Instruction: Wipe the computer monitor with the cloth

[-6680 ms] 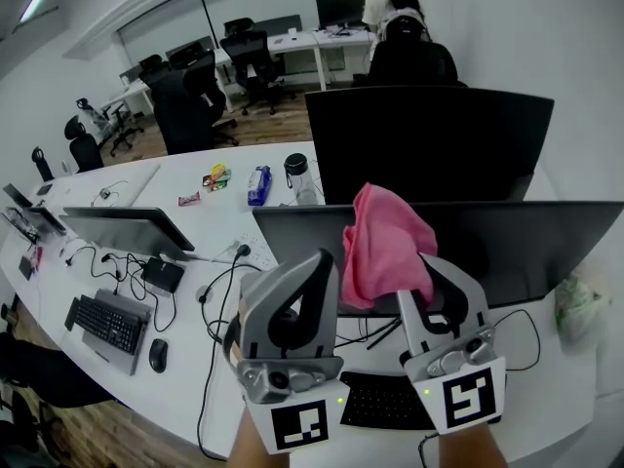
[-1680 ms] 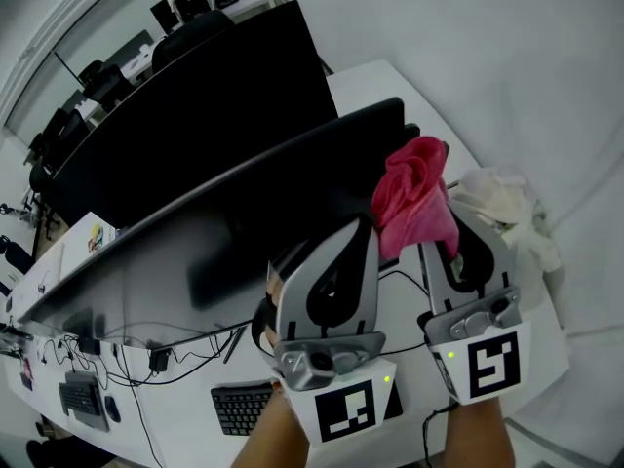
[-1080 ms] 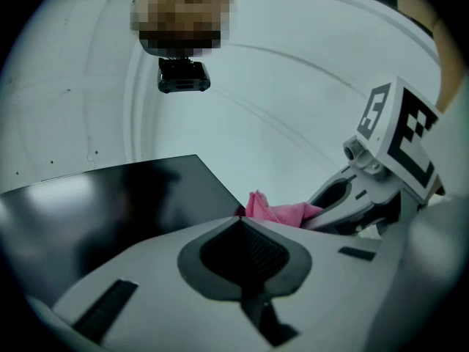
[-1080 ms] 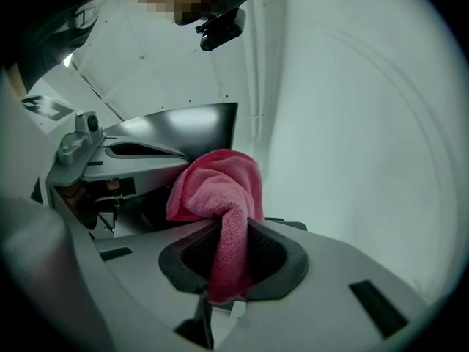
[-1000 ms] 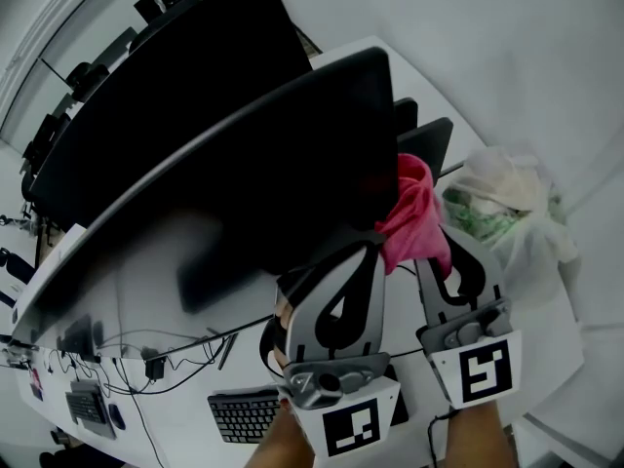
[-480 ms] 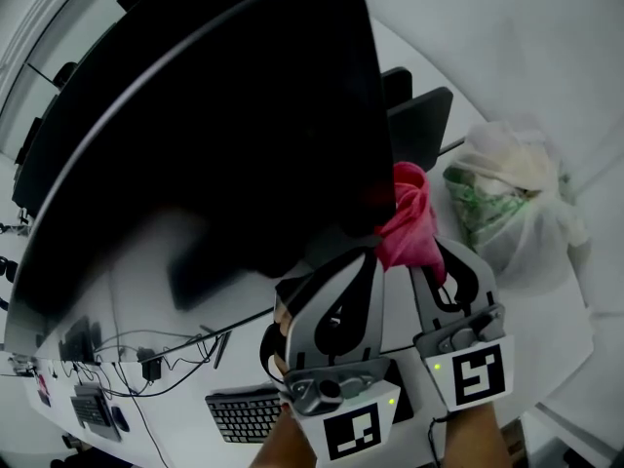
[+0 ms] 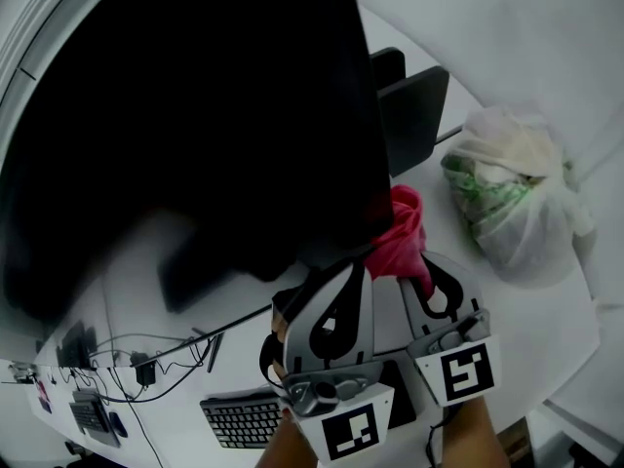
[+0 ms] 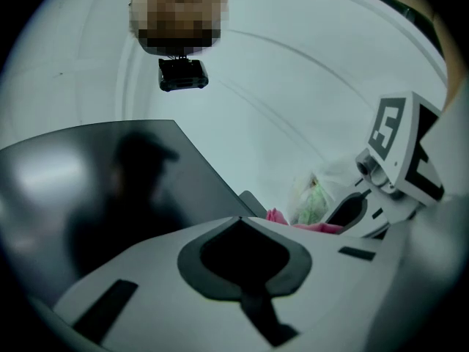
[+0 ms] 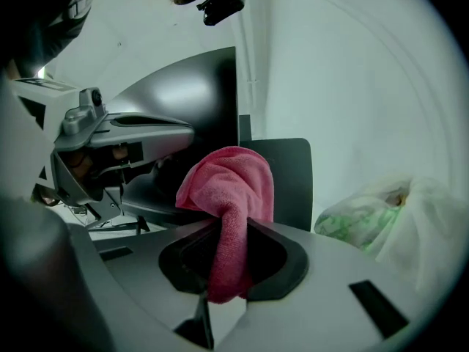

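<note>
The right gripper (image 9: 229, 259) stays clamped on the pink cloth (image 9: 229, 185), which has slid down the monitor's (image 7: 195, 115) right edge to its lower corner, so that stroke looks about finished. The left gripper (image 8: 245, 259), jaws together and empty, has trailed alongside. Seconds ago the cloth was up at the top edge.

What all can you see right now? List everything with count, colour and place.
monitor: one, black, upper left
cloth: one, pink, at the monitor's lower right corner
plastic bag: one, white with green inside, right
dark panels: two, behind the monitor's right edge
keyboards: two, dark, lower left
cables: several, black, under the monitor
desk: one, white
left gripper: grey, jaws together, empty
right gripper: grey, clamping the cloth
</note>
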A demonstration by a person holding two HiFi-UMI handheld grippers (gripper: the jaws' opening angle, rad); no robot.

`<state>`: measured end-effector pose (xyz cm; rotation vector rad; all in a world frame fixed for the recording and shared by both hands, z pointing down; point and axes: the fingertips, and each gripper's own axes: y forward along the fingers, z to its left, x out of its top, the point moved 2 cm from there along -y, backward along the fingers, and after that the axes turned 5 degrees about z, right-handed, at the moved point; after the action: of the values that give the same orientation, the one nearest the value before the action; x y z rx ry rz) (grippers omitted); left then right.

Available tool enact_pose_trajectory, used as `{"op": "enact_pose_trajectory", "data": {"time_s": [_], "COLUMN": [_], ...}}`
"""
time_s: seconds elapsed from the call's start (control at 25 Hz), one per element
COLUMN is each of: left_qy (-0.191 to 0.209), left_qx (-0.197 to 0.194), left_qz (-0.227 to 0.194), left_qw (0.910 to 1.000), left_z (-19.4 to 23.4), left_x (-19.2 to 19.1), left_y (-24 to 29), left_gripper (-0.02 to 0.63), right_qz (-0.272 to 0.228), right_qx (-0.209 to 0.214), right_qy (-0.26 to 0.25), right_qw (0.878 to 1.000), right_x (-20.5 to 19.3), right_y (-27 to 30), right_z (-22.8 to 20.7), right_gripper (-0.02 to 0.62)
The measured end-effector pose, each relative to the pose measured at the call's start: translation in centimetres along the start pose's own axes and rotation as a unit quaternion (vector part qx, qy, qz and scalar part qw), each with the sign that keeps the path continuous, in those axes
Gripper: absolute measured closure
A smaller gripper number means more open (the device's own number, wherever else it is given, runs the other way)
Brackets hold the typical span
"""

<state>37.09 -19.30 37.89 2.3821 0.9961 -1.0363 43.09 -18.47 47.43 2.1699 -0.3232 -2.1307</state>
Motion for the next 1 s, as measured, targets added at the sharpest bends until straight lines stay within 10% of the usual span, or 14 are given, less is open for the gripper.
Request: {"op": "enact_pose_trajectory", "data": {"time_s": [1.0], "left_qy": [-0.004], "left_qx": [-0.029], "left_qz": [0.020], "left_qw": [0.9994], "left_z": [-1.0], "left_x": [-3.0], "left_y": [-2.8], "left_gripper": [0.601], "right_qz": [0.035], "right_qx": [0.034], "right_qy": [-0.005], "right_qw": [0.999], "right_x": [-3.1], "right_y": [0.7], "right_z": [3.8], "right_gripper": [0.515]}}
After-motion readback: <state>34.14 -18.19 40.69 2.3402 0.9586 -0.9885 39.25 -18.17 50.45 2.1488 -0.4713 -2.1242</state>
